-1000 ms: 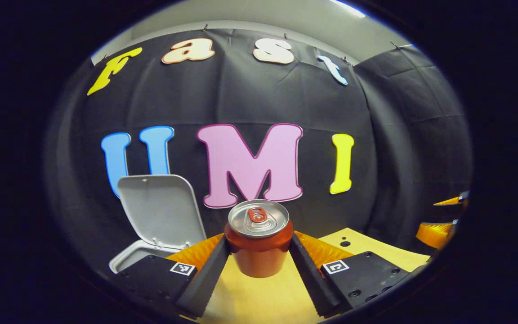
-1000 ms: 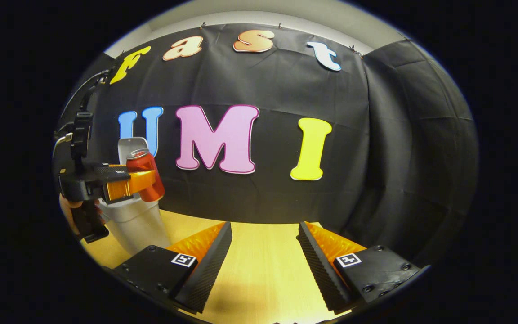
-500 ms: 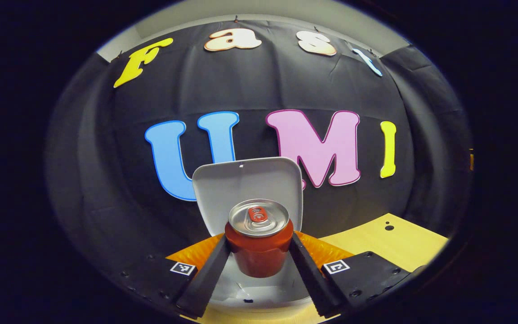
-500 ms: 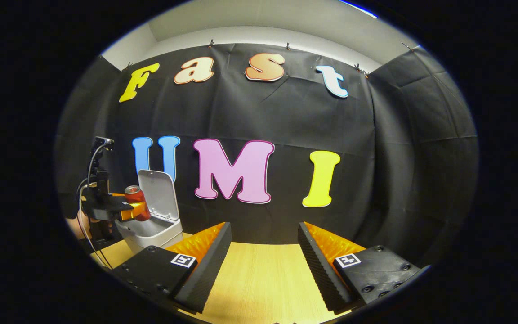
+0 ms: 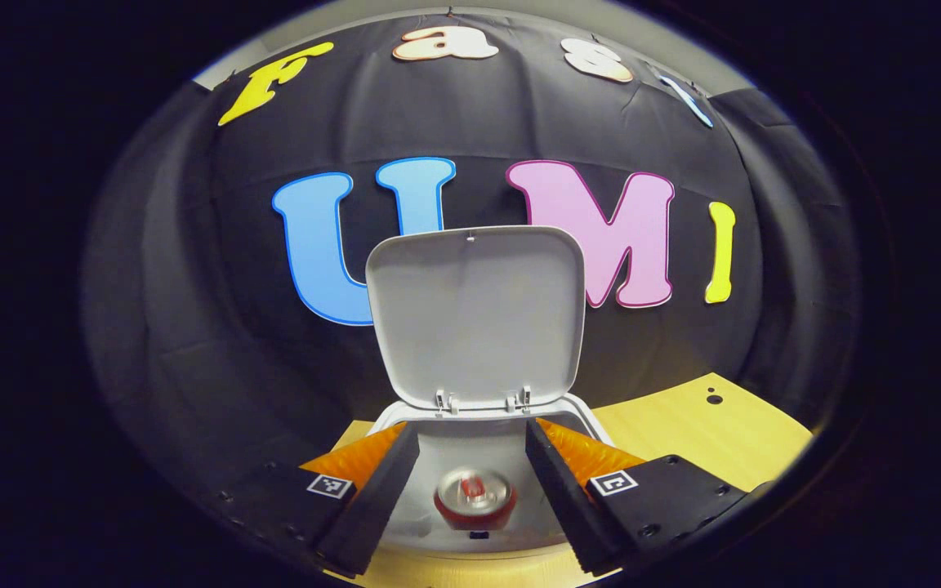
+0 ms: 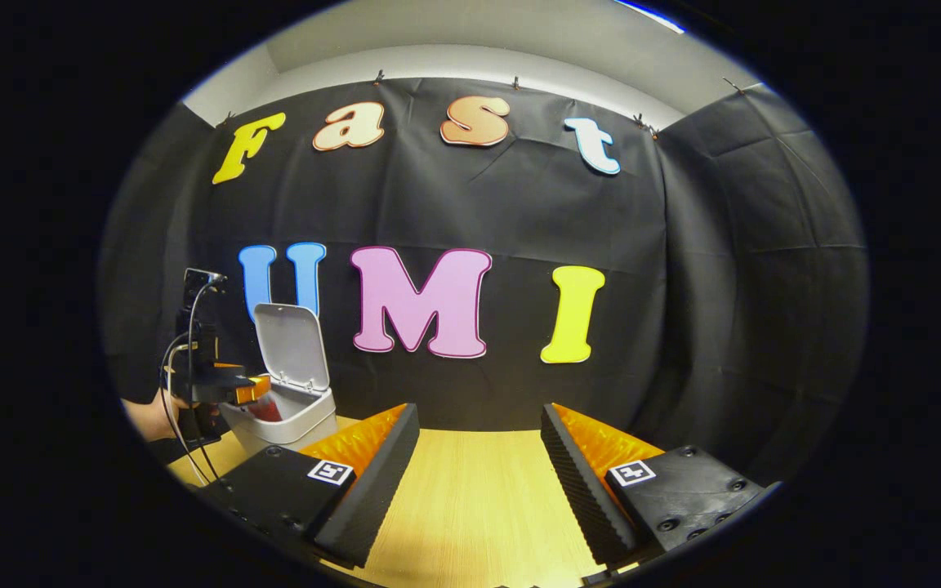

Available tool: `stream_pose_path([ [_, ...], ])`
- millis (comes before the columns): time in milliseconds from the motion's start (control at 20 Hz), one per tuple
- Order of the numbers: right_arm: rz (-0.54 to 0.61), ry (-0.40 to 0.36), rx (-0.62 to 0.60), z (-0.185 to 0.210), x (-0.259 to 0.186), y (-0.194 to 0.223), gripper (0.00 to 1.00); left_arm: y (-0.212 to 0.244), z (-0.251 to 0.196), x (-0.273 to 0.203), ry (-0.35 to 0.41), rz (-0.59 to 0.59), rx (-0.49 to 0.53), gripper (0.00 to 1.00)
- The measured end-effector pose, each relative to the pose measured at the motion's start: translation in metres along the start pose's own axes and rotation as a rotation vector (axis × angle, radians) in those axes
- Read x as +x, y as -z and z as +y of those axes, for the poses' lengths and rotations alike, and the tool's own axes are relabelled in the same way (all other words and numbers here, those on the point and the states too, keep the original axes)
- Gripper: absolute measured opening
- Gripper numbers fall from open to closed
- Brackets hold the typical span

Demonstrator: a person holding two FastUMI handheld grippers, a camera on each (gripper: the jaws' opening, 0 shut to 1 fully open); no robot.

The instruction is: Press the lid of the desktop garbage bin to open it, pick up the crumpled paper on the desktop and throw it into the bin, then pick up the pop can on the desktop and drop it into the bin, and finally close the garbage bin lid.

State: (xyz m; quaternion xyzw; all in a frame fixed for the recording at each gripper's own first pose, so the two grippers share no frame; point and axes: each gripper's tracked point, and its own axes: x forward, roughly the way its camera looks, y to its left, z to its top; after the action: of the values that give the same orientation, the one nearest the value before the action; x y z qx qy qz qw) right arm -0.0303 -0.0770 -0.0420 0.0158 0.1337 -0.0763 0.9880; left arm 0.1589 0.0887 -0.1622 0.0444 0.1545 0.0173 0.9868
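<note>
Pop can (image 5: 474, 496) is down inside the open garbage bin (image 5: 593, 423), blurred, top facing up, between the left gripper's (image 5: 470, 478) spread fingers and touching neither. Left gripper is open, empty, poised over the bin mouth. Bin lid (image 5: 474, 314) stands upright on its hinges at the far rim, inner side facing the camera. Wooden desktop (image 5: 699, 433) runs off to the right of the bin.

Right gripper view, left to right: a hand (image 6: 148, 416) holds the left gripper (image 6: 251, 389) over the bin (image 6: 291, 416), red of the can (image 6: 268, 408) visible just under its tips at the rim, lid (image 6: 292, 345) up behind. Right gripper (image 6: 479, 474) is well apart from the bin, over bare desktop (image 6: 470, 498), fingers wide, nothing between them.
</note>
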Motion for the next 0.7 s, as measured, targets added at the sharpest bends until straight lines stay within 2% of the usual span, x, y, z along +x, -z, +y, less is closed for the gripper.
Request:
stream_pose_path([
  [150,-0.014,-0.007,-0.002,0.001,0.005,-0.007,0.98,-0.021,0.01,-0.003,-0.033,-0.038,-0.021,0.94],
  [550,-0.094,-0.082,-0.026,0.017,0.028,-0.042,0.98,-0.102,0.028,-0.002,-0.078,-0.171,-0.105,0.93],
  [700,-0.111,-0.105,-0.019,0.02,0.015,-0.056,0.98,-0.131,0.036,0.01,-0.097,-0.208,-0.077,0.94],
])
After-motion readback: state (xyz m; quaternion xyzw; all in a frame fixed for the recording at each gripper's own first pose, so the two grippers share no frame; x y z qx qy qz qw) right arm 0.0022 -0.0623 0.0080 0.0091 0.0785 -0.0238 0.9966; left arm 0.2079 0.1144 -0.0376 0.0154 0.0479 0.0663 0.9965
